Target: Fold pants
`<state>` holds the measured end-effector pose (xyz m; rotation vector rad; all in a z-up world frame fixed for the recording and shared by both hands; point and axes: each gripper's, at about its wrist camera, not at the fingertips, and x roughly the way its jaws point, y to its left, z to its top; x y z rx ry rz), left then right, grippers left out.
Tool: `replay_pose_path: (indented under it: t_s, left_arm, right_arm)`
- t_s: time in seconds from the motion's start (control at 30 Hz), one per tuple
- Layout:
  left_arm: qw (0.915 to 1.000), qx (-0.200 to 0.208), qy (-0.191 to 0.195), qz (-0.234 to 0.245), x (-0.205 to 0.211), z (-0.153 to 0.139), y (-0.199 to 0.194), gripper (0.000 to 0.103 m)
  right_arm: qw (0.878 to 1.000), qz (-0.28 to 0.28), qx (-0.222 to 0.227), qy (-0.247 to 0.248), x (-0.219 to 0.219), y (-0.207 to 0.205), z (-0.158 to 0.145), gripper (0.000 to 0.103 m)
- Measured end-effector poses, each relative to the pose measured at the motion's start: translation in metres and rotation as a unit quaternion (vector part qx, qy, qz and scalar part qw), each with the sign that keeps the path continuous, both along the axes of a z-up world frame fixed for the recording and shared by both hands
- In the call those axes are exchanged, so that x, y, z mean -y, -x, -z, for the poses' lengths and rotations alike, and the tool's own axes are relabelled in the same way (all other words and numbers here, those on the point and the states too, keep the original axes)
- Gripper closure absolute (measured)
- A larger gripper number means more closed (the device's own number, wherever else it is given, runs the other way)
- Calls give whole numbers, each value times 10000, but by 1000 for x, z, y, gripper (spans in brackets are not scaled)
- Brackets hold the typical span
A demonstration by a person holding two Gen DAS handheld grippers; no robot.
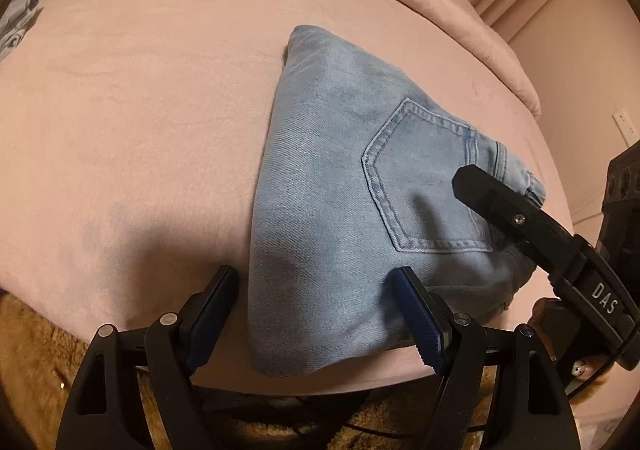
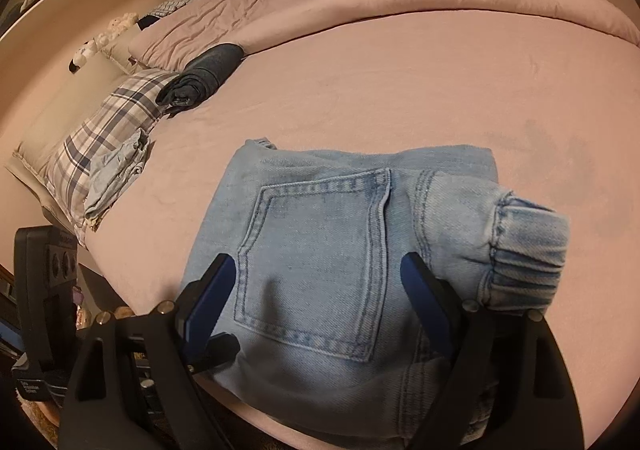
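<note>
Left gripper [image 1: 316, 294]: jaws spread, empty, straddling near edge of jeans [image 1: 360, 185]. Right gripper [image 2: 316, 282]: jaws likewise apart, holding nothing, poised over back pocket [image 2: 316, 258]. Jeans: folded compact, lying on pink bed [image 1: 120, 109] at near edge, directly ahead of both, long axis running away from left gripper. Elastic cuff [image 2: 528, 250], plaid pillow [image 2: 104, 129]: seen from right wrist only.

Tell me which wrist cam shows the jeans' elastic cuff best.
Right wrist: the elastic cuff sits in full view at the right of the folded jeans. The left wrist view shows only a sliver of it, behind the right gripper.
</note>
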<state>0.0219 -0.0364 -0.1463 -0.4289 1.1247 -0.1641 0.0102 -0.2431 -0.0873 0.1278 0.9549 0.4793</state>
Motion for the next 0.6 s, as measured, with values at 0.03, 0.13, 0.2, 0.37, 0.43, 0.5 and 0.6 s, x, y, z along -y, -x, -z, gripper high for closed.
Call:
replay_pose_path:
  t_s: [0.03, 0.13, 0.2, 0.37, 0.43, 0.5, 0.6]
  left_arm:
    - [10000, -1, -1, 12, 0, 0, 0, 24]
    - [10000, -35, -65, 7, 0, -2, -2, 24]
    - [9999, 17, -107, -29, 0, -5, -2, 28]
    - [9999, 140, 31, -50, -4, -12, 6, 39]
    - [9996, 239, 78, -85, -10, -17, 13, 39]
    - [9990, 396, 171, -149, -19, -26, 21, 39]
    - [9974, 634, 113, -326, -34, -42, 29, 39]
  right_arm:
    - [10000, -8, 12, 29, 0, 0, 0, 18]
    - [10000, 28, -22, -23, 2, -1, -1, 18]
    - [10000, 37, -44, -76, 3, -1, -2, 18]
    - [9998, 44, -77, -176, 4, 1, -3, 18]
    - [9998, 70, -89, -189, 4, 1, -5, 18]
    - [9996, 107, -79, -238, 4, 2, -8, 18]
    - [9992, 173, -97, -350, 9, 3, -11, 18]
